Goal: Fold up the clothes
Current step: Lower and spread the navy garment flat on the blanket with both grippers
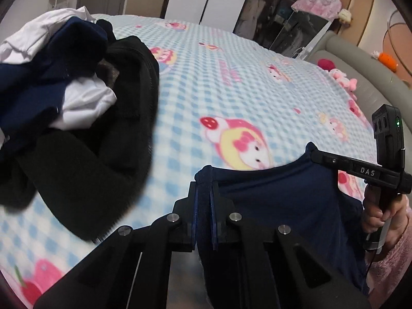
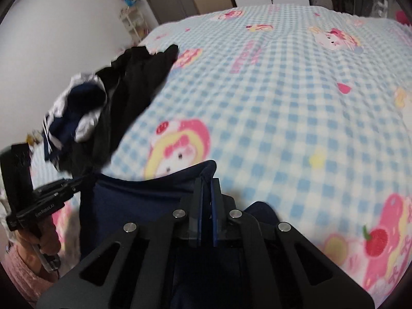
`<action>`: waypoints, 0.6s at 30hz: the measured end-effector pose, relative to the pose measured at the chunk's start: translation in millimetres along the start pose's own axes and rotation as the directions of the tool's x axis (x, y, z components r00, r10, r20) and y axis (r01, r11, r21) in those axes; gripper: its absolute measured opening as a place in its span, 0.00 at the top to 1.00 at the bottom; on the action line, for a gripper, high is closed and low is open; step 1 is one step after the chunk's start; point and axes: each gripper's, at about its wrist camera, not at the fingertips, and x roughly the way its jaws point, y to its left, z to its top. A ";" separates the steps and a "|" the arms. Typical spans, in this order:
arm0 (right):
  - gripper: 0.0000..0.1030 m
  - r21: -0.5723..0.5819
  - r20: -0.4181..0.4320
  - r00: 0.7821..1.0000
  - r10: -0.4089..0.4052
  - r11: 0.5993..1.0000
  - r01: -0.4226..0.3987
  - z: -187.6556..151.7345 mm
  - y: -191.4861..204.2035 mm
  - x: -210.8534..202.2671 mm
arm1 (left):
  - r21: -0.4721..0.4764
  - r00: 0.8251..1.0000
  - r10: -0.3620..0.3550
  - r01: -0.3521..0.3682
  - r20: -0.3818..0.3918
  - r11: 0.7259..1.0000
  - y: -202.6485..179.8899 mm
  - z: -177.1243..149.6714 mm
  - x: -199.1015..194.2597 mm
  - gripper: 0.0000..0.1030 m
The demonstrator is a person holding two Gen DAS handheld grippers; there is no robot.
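With my left tool (image 1: 204, 180) and right tool (image 2: 207, 182) each clamped on the navy garment (image 1: 270, 193) above the bed (image 1: 231, 90), I should keep its top edge taut (pile (image 1: 64, 90) lies leftward).

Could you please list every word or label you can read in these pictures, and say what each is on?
"DAS": on the right gripper, seen from the left wrist.
"GenRobot.AI", small and partly unclear: on the left gripper, seen from the right wrist.
Pink lettering on the blanket: too blurred to read.
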 end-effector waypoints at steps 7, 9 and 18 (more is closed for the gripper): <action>0.70 0.166 -0.072 0.997 0.018 0.986 -0.006 -6.8 -24.7 28.3 | 0.112 0.986 0.100 -0.085 -0.130 0.990 -5.0 -11.1 15.0 0.63; 0.63 0.148 0.011 1.000 0.022 0.989 -0.024 -1.1 -12.7 -6.5 | 0.107 0.995 0.068 -0.061 -0.067 0.992 -12.2 -11.4 -18.5 0.58; 0.60 -0.004 0.070 0.955 -0.289 0.957 0.290 -103.3 58.6 -124.6 | 0.243 0.993 -0.108 0.119 -0.058 0.963 -76.2 -91.8 -83.9 0.63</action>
